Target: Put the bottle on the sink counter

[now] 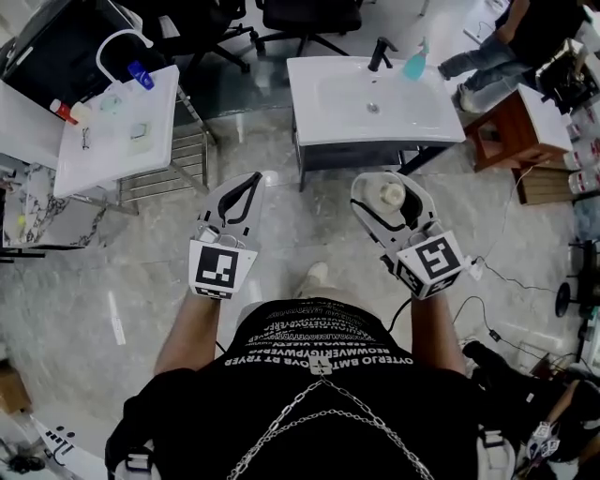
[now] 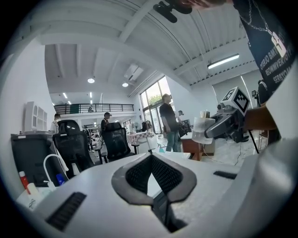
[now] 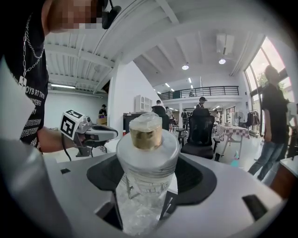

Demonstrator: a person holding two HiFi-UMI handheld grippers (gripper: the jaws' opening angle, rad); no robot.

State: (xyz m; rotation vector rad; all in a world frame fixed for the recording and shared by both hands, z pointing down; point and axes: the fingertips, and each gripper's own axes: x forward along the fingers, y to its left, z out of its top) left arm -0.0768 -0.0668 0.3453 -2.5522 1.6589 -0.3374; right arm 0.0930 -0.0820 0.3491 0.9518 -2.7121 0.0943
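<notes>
A clear bottle with a wide white collar and a tan cap stands upright between the jaws of my right gripper, which is shut on it. In the right gripper view the bottle fills the middle. My left gripper is held level with it to the left, jaws shut on nothing, tips touching. Both hang over the marble floor. The white sink counter lies ahead, with a black faucet and a teal bottle at its back edge.
A second white sink unit with small bottles stands at the left, beside a metal rack. Black office chairs are behind the sink. A person and a wooden stool are at the right. Cables trail over the floor.
</notes>
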